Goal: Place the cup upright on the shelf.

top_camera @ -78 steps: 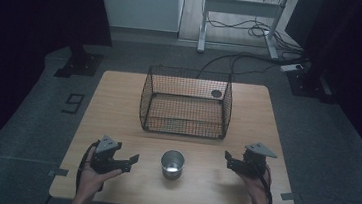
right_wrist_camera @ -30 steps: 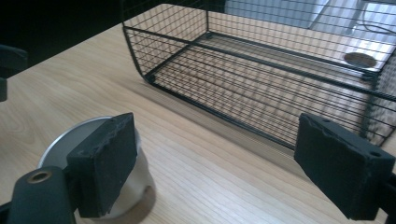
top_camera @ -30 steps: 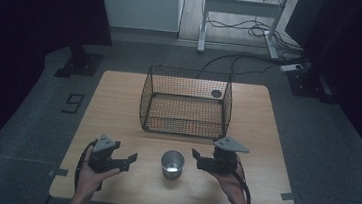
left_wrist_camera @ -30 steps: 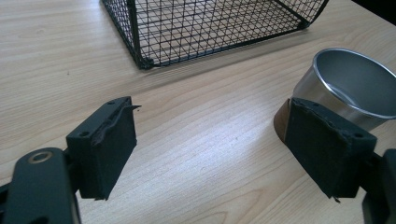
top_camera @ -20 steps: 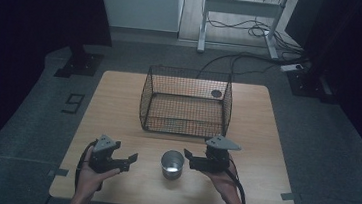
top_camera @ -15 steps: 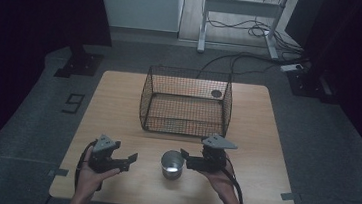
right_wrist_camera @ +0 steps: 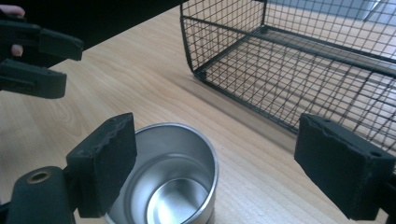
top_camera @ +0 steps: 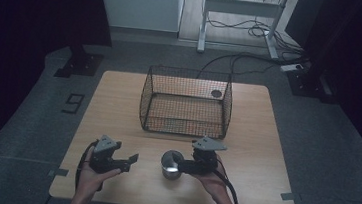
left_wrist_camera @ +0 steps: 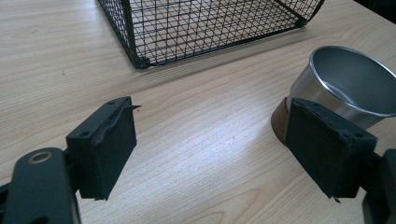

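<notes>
A shiny metal cup (top_camera: 170, 164) stands upright and empty on the wooden table (top_camera: 118, 106), near its front edge. My right gripper (top_camera: 183, 166) is right beside the cup on its right, jaws pointing left at it. In the right gripper view the gripper (right_wrist_camera: 215, 172) is open; one pad (right_wrist_camera: 105, 158) hangs over the rim of the cup (right_wrist_camera: 173, 191), the other stands well off to the side. My left gripper (top_camera: 130, 161) rests left of the cup, open (left_wrist_camera: 210, 158) with bare wood between its jaws and the cup (left_wrist_camera: 355, 79) just beyond its right pad.
A black wire basket (top_camera: 186, 102), open at the top and empty, stands behind the cup in the middle of the table. It is close ahead in the left gripper view (left_wrist_camera: 210, 28) and the right gripper view (right_wrist_camera: 299, 51). The left gripper (right_wrist_camera: 37, 60) sits beyond the cup.
My right gripper has slid left along the front of the table, from well to the cup's right up to the cup. The left gripper and the cup have stayed put.
</notes>
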`<state>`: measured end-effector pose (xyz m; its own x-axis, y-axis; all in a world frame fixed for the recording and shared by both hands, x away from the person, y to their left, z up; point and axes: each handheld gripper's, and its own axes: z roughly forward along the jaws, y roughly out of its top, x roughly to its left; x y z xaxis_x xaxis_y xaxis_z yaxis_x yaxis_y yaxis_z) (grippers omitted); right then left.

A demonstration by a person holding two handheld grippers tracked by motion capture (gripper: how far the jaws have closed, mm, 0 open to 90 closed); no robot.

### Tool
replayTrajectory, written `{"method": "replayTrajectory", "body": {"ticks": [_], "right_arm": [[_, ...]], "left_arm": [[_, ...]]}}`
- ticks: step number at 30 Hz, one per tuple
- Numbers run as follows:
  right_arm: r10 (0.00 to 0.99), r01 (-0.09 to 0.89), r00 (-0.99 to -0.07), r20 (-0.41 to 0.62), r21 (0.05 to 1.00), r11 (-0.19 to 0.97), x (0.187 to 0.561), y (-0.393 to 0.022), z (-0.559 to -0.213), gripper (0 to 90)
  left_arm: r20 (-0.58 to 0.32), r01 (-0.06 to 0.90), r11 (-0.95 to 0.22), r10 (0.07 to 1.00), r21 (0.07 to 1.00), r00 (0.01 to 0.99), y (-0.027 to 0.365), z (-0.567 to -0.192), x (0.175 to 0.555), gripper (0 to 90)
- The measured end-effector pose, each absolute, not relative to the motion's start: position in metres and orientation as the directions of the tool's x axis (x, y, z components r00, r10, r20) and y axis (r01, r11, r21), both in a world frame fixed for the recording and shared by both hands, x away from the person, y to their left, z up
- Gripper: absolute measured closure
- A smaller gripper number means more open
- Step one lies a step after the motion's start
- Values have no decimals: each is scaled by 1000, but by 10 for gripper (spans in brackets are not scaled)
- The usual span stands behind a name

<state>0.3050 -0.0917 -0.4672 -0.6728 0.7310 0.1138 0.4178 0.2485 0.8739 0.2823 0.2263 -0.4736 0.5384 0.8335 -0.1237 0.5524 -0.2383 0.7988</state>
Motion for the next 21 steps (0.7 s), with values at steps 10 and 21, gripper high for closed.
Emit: {"method": "replayTrajectory", "body": {"ticks": [10, 21], "right_arm": [[706, 411, -700, 109, 870, 272, 302, -78, -478, 104], [679, 408, -728, 94, 856, 318, 298, -63, -490, 69]], "left_arm": [[-122, 551, -240, 833, 799, 539, 226, -473, 282, 168], [-120, 548, -240, 833, 801, 540, 226, -472, 281, 168]]}}
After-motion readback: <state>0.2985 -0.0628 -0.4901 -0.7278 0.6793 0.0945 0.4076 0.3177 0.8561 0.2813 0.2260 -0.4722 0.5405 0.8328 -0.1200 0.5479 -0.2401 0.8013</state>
